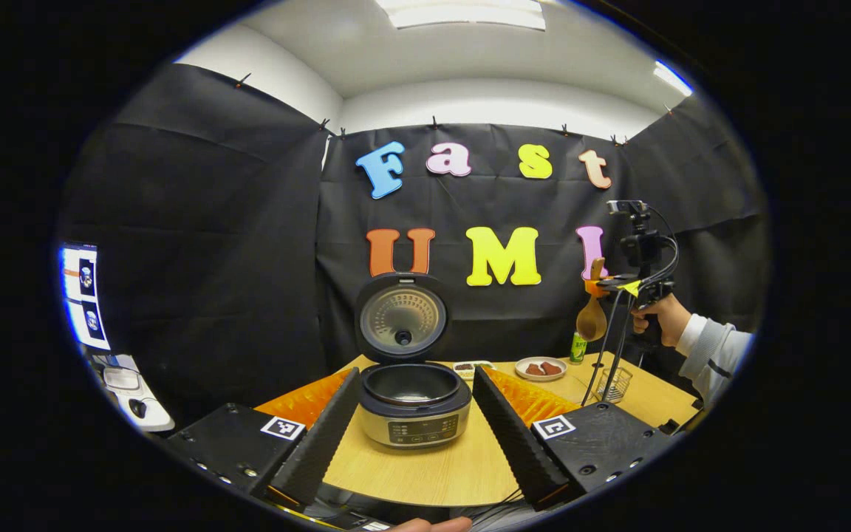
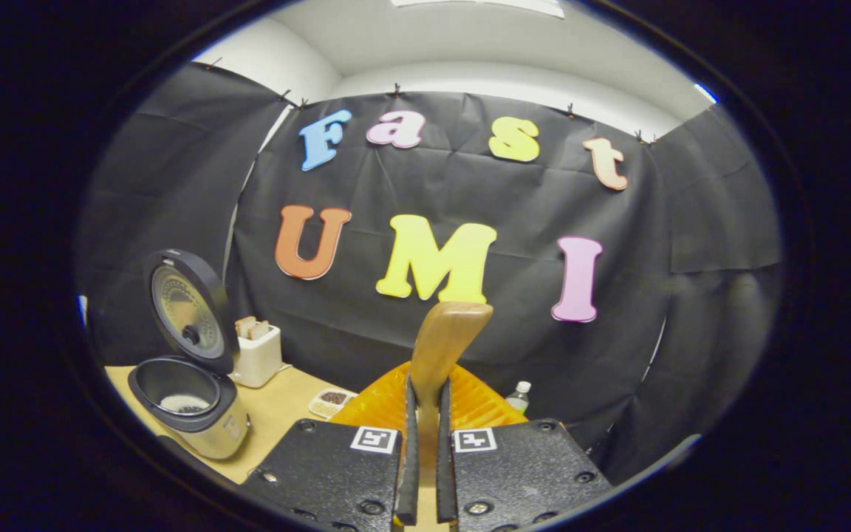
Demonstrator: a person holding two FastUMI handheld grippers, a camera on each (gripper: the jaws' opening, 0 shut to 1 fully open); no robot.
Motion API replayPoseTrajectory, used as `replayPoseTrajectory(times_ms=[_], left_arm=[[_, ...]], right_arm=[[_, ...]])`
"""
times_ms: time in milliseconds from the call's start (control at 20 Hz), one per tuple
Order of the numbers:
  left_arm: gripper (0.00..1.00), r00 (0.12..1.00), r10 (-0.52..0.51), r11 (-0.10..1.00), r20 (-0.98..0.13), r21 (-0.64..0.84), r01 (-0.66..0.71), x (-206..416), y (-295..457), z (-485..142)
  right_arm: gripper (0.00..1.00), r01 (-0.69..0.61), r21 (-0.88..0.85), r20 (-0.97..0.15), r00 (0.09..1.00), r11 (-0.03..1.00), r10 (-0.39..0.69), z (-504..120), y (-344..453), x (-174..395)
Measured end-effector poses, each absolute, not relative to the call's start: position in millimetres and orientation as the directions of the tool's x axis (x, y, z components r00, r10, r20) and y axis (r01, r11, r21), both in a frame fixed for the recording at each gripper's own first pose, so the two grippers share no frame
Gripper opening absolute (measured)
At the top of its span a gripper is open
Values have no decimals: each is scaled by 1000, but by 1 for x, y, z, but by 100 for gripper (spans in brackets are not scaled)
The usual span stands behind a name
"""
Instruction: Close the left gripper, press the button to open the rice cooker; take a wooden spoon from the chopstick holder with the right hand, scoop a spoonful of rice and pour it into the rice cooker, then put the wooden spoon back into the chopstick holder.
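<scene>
Holding the right gripper (image 1: 603, 284) raised at the right of the left gripper view, a hand (image 1: 658, 316) keeps the spoon (image 2: 440, 347) clamped by its handle, bowl hanging down — above the wire holder (image 1: 612, 384). The left gripper (image 1: 417, 428) stands wide apart, holding nothing, framing the cooker (image 1: 414, 403) at centre — lid (image 1: 402, 318) upright, rice inside.

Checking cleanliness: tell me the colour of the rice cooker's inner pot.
Dark grey inner pot; clearest in the left gripper view.
</scene>
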State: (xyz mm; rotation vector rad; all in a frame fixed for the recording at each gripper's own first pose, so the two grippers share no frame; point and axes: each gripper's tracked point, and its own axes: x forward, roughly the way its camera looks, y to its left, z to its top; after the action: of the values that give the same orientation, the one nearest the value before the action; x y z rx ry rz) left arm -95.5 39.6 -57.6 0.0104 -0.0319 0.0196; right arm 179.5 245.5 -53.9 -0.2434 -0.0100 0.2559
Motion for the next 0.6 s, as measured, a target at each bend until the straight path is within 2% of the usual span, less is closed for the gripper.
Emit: replayPoseTrajectory(times_ms=[400,600], left_arm=[[96,999,11,999,41,37,-12,-80,22,-45],[96,997,-2,1000,74,10,2,-75,14,-35]], right_arm=[[14,-119,-199,-80,991,973,105,-95,135,202],[17,-105,-135,-124,988,985,88,-125,112,212]])
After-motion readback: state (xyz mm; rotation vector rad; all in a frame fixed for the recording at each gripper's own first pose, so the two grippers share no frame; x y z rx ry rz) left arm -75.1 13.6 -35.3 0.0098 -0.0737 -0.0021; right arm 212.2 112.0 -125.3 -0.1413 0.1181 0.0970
